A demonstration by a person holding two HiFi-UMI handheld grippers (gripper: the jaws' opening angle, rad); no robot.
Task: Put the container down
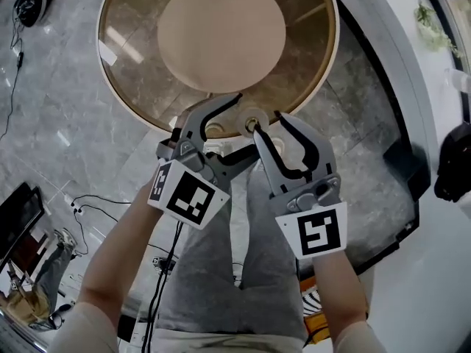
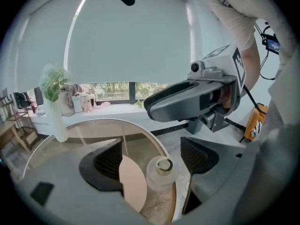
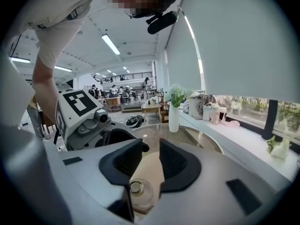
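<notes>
The container, a small clear glass bottle with a gold neck ring, stands upright at the near edge of the round glass table. My left gripper is open wide with the bottle standing free between its jaws; neither pad touches it. My right gripper hovers just right of the bottle, its jaws apart with nothing between the pads. In the right gripper view the bottle shows low down, beneath the narrow gap of that gripper.
A beige disc lies at the table's middle. A white vase with a green plant stands at the table's far side. A white curved sill runs on the right. Cables trail over the grey floor at left.
</notes>
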